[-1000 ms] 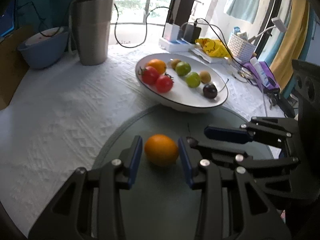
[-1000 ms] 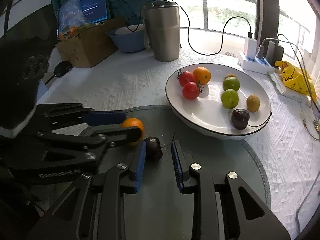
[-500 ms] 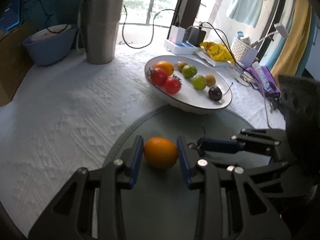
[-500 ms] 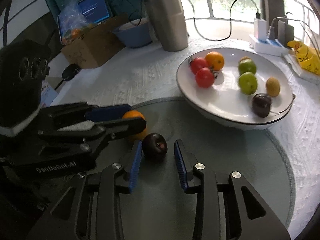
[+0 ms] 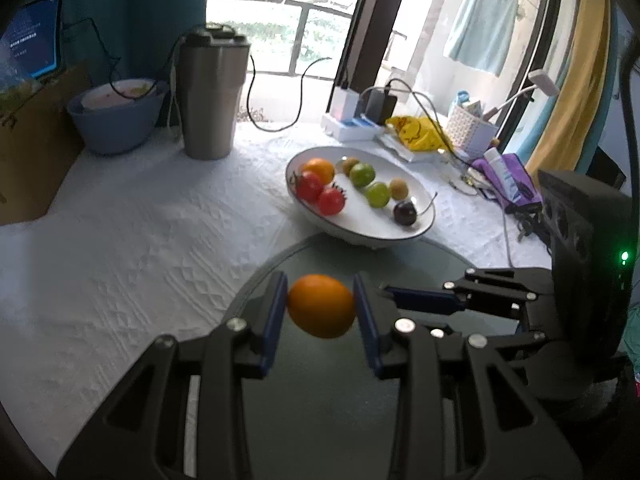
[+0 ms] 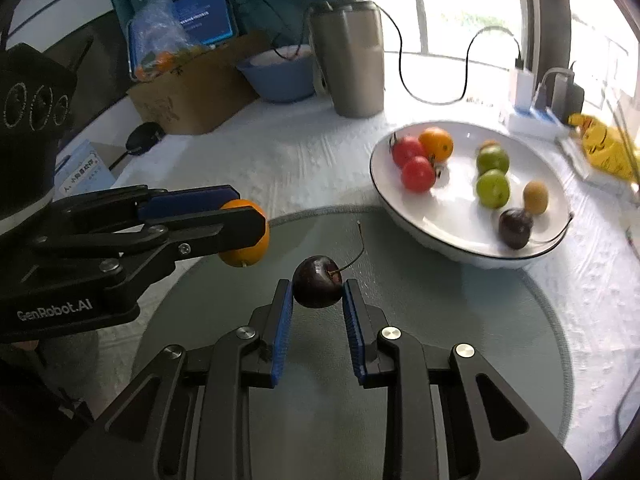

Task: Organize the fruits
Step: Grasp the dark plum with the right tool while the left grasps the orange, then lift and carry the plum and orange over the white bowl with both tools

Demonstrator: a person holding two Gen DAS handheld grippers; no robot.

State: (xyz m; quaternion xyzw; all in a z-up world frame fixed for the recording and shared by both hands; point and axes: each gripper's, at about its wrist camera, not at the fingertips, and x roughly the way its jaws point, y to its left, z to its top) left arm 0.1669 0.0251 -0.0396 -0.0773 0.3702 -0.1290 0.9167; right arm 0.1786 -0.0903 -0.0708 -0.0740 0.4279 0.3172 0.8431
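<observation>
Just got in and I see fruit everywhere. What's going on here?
A person is sorting fruit with two handheld grippers. The left gripper is shut on an orange and the right gripper on a dark cherry, both above the grey mat. The white plate nearby already holds tomatoes, an orange, green fruits and another cherry.

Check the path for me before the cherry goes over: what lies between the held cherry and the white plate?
Only bare grey mat between the cherry and the plate, plus the cherry's own stem; right wrist view.
</observation>
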